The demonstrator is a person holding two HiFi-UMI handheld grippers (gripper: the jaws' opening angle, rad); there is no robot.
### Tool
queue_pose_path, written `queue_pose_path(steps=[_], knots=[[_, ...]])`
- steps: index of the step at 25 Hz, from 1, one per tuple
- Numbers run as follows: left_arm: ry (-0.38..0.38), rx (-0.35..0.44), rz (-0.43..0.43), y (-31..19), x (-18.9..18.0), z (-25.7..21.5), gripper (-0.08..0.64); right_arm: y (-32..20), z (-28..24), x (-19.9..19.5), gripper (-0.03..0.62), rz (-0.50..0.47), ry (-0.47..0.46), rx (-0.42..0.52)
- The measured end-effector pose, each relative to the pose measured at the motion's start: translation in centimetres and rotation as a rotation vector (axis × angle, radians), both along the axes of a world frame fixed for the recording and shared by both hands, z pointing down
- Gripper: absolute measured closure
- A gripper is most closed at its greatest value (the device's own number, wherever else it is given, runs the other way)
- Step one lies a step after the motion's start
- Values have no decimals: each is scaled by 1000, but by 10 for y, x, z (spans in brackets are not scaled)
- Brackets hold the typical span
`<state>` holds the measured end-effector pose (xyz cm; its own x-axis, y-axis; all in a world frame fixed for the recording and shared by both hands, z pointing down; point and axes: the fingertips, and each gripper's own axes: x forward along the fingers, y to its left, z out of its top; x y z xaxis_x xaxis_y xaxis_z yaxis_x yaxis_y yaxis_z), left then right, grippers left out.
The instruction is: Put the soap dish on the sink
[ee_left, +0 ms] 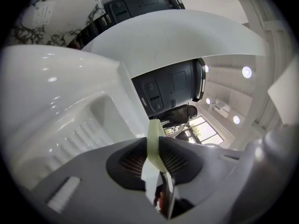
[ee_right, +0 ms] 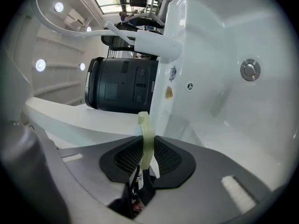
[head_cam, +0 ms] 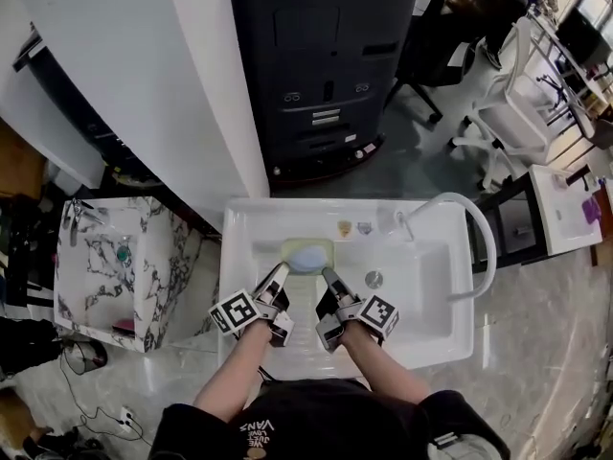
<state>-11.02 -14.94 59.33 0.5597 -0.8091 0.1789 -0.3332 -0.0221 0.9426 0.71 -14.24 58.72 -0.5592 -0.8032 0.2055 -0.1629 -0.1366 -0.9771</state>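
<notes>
You faced a white sink (head_cam: pixel 241 220) in an office-like room, with a dark grey cabinet (head_cam: pixel 326 65) behind it. Your left gripper (head_cam: pixel 280 274) had its jaws clamped on the near left rim of the pale green soap dish (head_cam: pixel 322 244). Your right gripper (head_cam: pixel 328 276) pinched the near right rim the same way, and in both gripper views the thin green edge stood between the pads. The dish held a pale blue bar of soap (head_cam: pixel 306 259). It sat level at the back left of the basin, just below the rear ledge; whether it rested on the sink could not be told. The round drain (head_cam: pixel 374 279) lay to its right, apart from it. The curved white faucet (head_cam: pixel 482 247) arched over the right end. A marble-patterned washbasin (head_cam: pixel 96 286) stood to the left, and white office chairs (head_cam: pixel 503 113) stood beyond on the right.
</notes>
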Motion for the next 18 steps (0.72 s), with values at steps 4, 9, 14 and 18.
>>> queue_pose_path(steps=[4,9,14,18], knots=[[-9,-20,-7,-13,-5,14,430,-12,14,-5,520,13,8,-15],[-25,-39,-10,-31,-9,29,430,-27,29,-7,520,31,7,-39],[-21,-62,-22,-41,-12,43,430,-41,41,-10,520,32,24,-50],[-26,-70,-28,-48,-14,51,430,-48,49,-11,520,36,26,-63]])
